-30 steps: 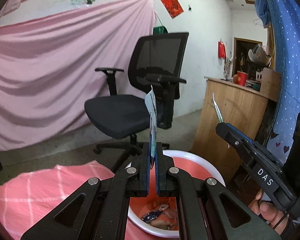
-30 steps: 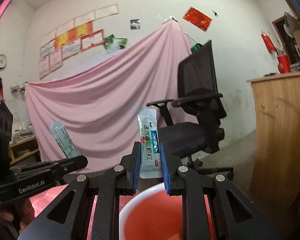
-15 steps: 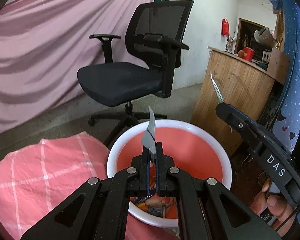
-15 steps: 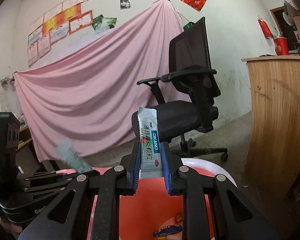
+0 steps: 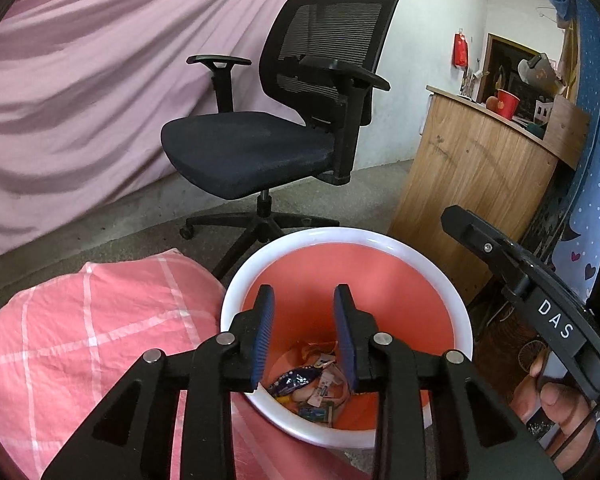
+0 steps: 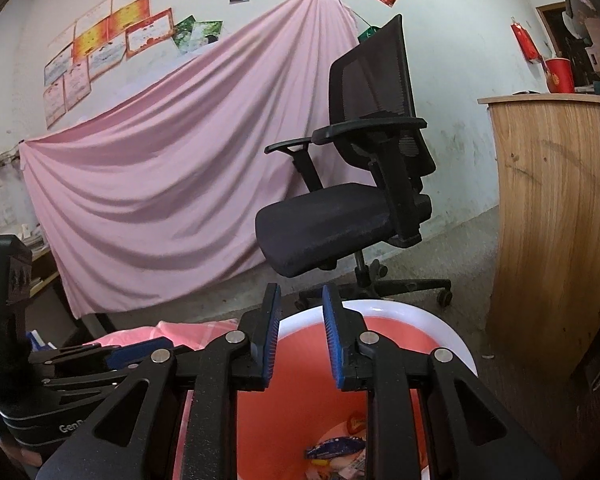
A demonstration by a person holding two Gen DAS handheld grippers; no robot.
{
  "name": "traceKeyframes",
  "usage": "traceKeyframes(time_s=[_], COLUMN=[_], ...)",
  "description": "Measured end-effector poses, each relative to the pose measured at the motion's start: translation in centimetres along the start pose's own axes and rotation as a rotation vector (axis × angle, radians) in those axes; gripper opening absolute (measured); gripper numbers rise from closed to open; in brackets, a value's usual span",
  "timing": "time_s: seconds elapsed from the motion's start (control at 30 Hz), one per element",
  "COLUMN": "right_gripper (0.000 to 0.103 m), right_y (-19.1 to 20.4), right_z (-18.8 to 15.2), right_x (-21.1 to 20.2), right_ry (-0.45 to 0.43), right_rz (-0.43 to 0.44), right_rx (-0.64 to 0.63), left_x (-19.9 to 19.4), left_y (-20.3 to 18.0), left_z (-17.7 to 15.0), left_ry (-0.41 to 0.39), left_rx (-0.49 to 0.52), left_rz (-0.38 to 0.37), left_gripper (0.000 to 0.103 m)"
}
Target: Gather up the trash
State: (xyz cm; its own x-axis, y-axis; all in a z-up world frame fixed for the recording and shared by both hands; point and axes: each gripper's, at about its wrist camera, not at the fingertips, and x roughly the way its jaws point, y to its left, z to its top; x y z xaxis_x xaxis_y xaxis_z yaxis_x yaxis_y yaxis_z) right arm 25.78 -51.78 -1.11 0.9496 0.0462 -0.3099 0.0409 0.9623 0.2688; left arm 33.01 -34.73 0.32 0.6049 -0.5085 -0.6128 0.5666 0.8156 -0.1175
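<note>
Left jaws: your left gripper (image 5: pixel 303 334) has just been opening; the blue pads (image 5: pixel 263 336) now stand a modest way apart with nothing between them, no sachet pinched or touching.
Right jaws: your right gripper (image 6: pixel 301 338) is parted about as much, also empty; only air and the bin's far wall show in the gap.
Why there: you have both grippers tilted down over the mouth of the bin (image 5: pixel 460 308), so whatever you let go falls inside rather than on the cloth.
Trash: the wrappers (image 5: pixel 312 388) lie heaped on the bin's floor, straight below your left jaws; from the right wrist view a dark blue packet (image 6: pixel 334 448) shows among them.
Bin: it stands just beside the pink checked cloth (image 5: pixel 80 332), with the floor beyond.
Surroundings: a black office chair (image 5: pixel 284 128) is well behind the bin, a wooden counter (image 5: pixel 480 176) to its right.
Judgement: this drop looks finished; both hands seem free to fetch more.
</note>
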Motion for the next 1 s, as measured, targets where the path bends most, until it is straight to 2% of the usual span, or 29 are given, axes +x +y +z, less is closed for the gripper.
traceKeyframes(time_s=[0.07, 0.2, 0.7, 0.8, 0.97, 1.0], right_gripper=[0.024, 0.029, 0.038, 0.044, 0.052, 0.057], right_y=[0.0, -0.2, 0.0, 0.4, 1.5, 1.8], right_z=[0.0, 0.0, 0.0, 0.0, 0.1, 0.1], right_x=[0.0, 0.0, 0.0, -0.1, -0.7, -0.8], right_ry=[0.002, 0.002, 0.0, -0.006, -0.018, -0.019], right_rz=[-0.004, -0.005, -0.01, -0.01, -0.006, -0.005], right_rx=[0.002, 0.004, -0.006, -0.006, -0.018, -0.02], left_x=[0.0, -0.1, -2.5, -3.3, -5.3, -5.6], left_y=[0.1, 0.4, 2.8, 3.2, 4.3, 4.5], left_z=[0.0, -0.1, 0.0, 0.0, -0.5, -0.6], left_ry=[0.0, -0.004, -0.057, -0.071, -0.104, -0.111], left_rx=[-0.002, -0.014, -0.085, -0.096, -0.12, -0.125], left_rz=[0.004, 0.01, 0.092, 0.114, 0.145, 0.152], left_gripper=[0.027, 0.034, 0.035, 0.045, 0.05, 0.054])
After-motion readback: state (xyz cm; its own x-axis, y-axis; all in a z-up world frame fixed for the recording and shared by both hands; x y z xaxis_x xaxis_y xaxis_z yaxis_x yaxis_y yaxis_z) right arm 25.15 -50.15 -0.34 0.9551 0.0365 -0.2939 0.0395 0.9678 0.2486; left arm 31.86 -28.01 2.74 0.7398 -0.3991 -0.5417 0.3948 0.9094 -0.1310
